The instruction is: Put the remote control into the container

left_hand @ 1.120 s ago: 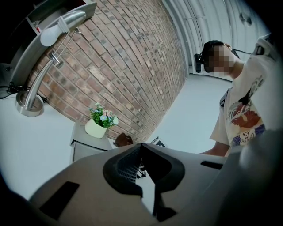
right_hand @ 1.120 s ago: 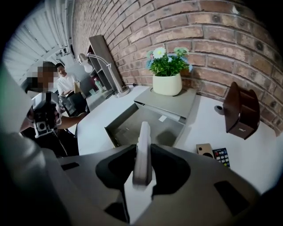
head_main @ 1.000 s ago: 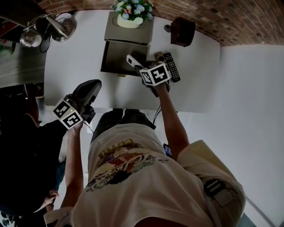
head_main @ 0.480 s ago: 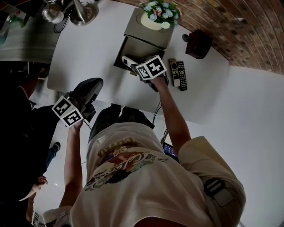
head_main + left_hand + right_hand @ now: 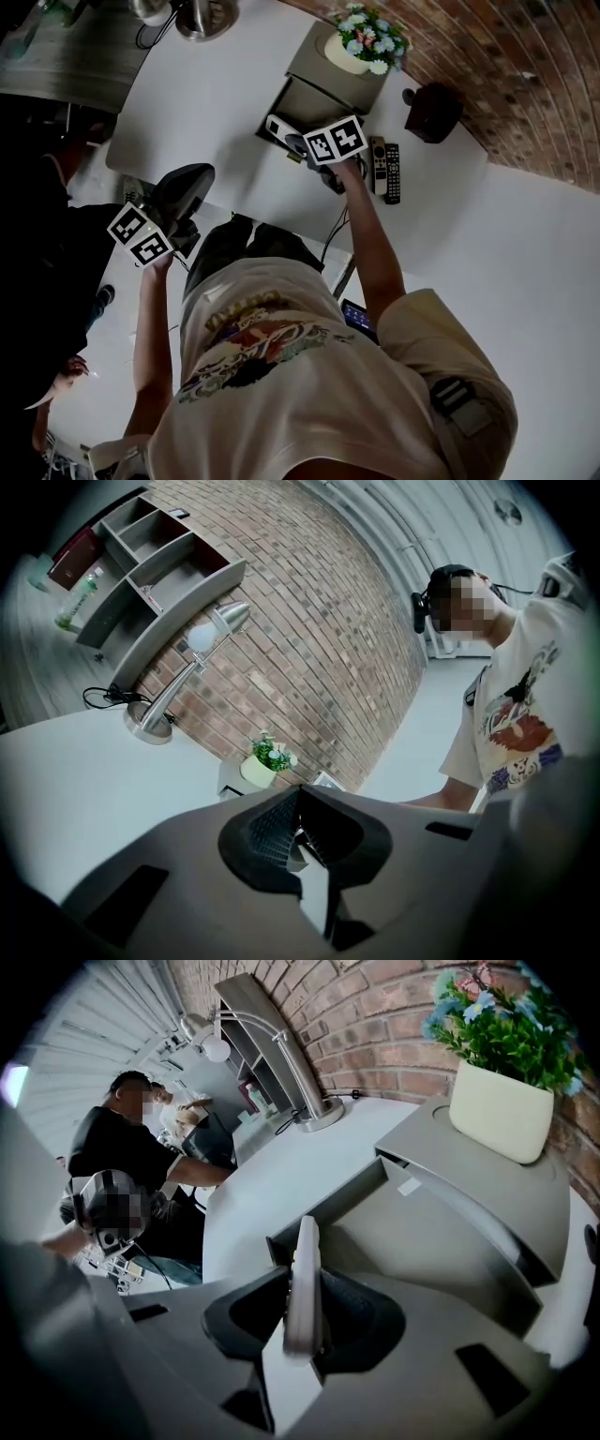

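Right gripper view — remote control [image 5: 304, 1260] at the open container [image 5: 450, 1241]
Our right tool [image 5: 302, 1302] clamps it edge-on; our left tool [image 5: 300, 829] is pinched together, empty.

Matt container [image 5: 427, 1232], rough brick wall [image 5: 375, 1016], seemingly plastic remote control [image 5: 302, 1279].

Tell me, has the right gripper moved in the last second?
Yes. The right gripper, shut on the white remote, has shifted left, away from the two remotes lying on the table, over the open container.
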Motion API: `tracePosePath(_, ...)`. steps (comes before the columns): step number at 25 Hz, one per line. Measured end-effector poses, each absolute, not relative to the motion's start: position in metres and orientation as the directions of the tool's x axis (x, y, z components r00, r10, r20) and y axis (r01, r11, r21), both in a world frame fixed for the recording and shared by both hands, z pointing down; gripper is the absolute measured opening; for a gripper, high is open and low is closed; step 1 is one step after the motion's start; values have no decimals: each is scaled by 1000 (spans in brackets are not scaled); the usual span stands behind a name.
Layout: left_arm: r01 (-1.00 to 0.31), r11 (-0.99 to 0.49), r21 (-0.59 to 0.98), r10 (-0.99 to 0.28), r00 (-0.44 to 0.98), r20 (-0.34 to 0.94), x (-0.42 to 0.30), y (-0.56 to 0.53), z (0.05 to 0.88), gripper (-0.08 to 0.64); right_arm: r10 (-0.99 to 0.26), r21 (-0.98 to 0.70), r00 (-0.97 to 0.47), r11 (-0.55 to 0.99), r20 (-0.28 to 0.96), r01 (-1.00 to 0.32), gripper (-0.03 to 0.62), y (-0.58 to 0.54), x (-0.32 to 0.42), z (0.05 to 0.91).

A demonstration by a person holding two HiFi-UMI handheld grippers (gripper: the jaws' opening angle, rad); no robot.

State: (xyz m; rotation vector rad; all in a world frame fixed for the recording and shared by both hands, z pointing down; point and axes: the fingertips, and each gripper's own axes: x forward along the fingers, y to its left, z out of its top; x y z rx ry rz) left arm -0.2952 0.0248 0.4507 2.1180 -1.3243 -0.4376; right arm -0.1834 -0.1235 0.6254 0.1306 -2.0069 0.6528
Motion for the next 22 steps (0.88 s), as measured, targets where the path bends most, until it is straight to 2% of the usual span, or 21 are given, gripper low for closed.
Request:
tracePosePath(4, -698, -334, 634, -891, 452, 28, -296, 24, 449, 5, 194, -426, -544, 838, 817, -340, 109, -126, -182, 628)
tracePosePath(8, -700, -337, 629, -889, 457, 33, -297, 25, 447, 6, 141, -345, -530, 887, 836, -307, 111, -131, -178, 631)
tracePosePath(11, -701, -339, 628, -888, 459, 33, -299, 25, 447, 6, 96, -302, -558, 909, 824, -289, 156, -137, -182, 626)
tracePosePath(12, -701, -341, 627, -887, 460, 31, -299, 25, 446, 6, 88, -297, -568, 911, 819, -287, 189, -138, -184, 624)
tracePosePath(15, -700, -351, 622, -884, 466, 26, -298, 25, 445, 5, 56, -256, -583, 929, 810, -267, 199, -142, -186, 615)
tracePosePath(20, -700, -391, 598, -873, 487, 0, -297, 19, 433, 5, -114, -1, -659, 985, 744, -172, 195, -152, -197, 550)
tracePosePath(22, -699, -415, 582, -863, 506, -7, -296, 16, 428, 6, -158, 103, -677, 987, 719, -121, 170, -148, -201, 522)
